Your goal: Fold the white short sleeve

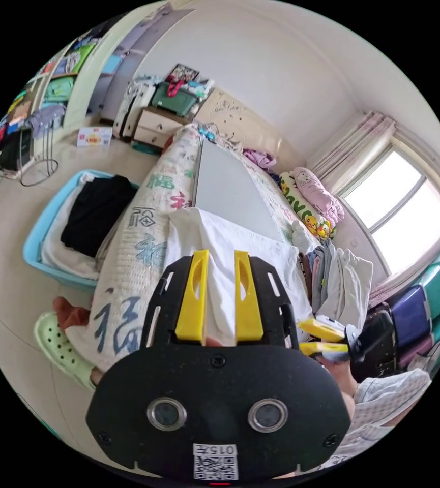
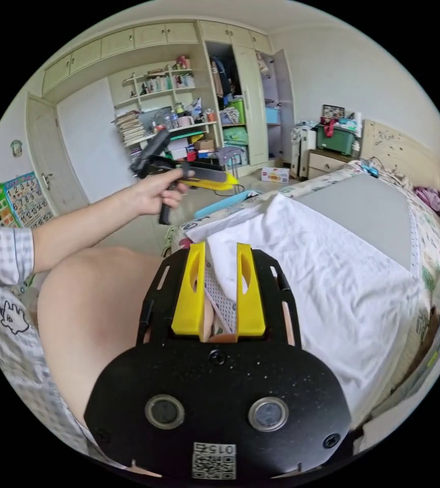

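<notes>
One white short sleeve [image 2: 331, 274] lies spread on the bed [image 2: 428, 264], right of centre in the right gripper view. Two grippers: the left gripper [image 1: 221, 256] and the right gripper [image 2: 220, 249], jaws apart on each, clamping nothing. One blue basket [image 1: 36, 239] sits at left.

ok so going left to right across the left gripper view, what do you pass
green slipper → blue basket with black garment → white shirt between the left gripper jaws → clothes pile → right gripper → window
</notes>
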### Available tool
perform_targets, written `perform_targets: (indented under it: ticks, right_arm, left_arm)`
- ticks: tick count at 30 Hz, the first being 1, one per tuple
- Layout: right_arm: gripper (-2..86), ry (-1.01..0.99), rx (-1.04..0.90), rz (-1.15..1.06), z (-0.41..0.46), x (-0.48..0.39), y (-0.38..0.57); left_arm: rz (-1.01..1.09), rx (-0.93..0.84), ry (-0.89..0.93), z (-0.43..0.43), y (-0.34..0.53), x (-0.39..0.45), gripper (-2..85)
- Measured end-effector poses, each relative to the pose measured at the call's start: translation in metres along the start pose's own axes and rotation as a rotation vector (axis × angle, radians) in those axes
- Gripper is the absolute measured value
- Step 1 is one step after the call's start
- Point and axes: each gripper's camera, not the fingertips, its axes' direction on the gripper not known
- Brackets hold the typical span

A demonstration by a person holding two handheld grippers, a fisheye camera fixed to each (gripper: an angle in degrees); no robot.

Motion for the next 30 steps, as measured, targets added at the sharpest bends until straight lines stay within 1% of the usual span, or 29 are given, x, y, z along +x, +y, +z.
perform_targets:
  ticks: [2,5,7,9,11,14,17,19,21,22,25,27,30]
  right_arm:
    - [7.6,-0.028,-0.067,-0.077,0.031,0.0,-0.019]
    - [10.3,-0.052,-0.148,-0.128,0.067,0.003,-0.036]
    - [10.5,-0.034,-0.191,-0.155,0.086,0.006,-0.04]
    - [9.4,-0.025,-0.248,-0.181,0.103,0.009,-0.041]
    - [4.3,-0.068,-0.321,-0.189,0.119,0.014,-0.04]
    - [0.3,-0.113,-0.278,-0.154,0.116,0.025,-0.037]
    - [-0.4,-0.179,-0.209,-0.135,0.107,0.036,-0.036]
    - [-0.3,-0.202,-0.178,-0.106,0.106,0.043,-0.036]
    - [0.1,-0.22,-0.216,-0.083,0.119,0.048,-0.035]
    - [0.6,-0.236,-0.265,-0.062,0.131,0.051,-0.033]
    - [2.0,-0.263,-0.242,-0.024,0.13,0.053,-0.03]
    - [3.0,-0.27,-0.232,-0.018,0.124,0.053,-0.028]
    - [4.8,-0.247,-0.137,-0.018,0.102,0.05,-0.029]
  left_arm:
    - [-0.028,-0.039,0.038,0.048,-0.039,-0.019,9.7]
    - [-0.078,-0.093,0.041,0.102,-0.081,-0.044,11.1]
    - [-0.092,-0.123,0.049,0.13,-0.1,-0.058,11.2]
    - [-0.096,-0.146,0.047,0.152,-0.115,-0.07,10.4]
    - [-0.071,-0.177,0.038,0.175,-0.134,-0.082,6.9]
    - [-0.033,-0.191,0.047,0.189,-0.154,-0.09,1.8]
    - [0.036,-0.182,0.037,0.193,-0.167,-0.095,0.8]
    - [0.054,-0.185,0.001,0.198,-0.168,-0.102,0.7]
    - [0.049,-0.204,-0.026,0.208,-0.166,-0.111,1.1]
    - [0.03,-0.212,-0.008,0.213,-0.165,-0.119,1.4]
    - [-0.005,-0.191,0.036,0.21,-0.165,-0.134,3.3]
    - [0.005,-0.201,0.026,0.205,-0.165,-0.138,5.0]
    - [0.038,-0.17,-0.022,0.188,-0.16,-0.144,5.9]
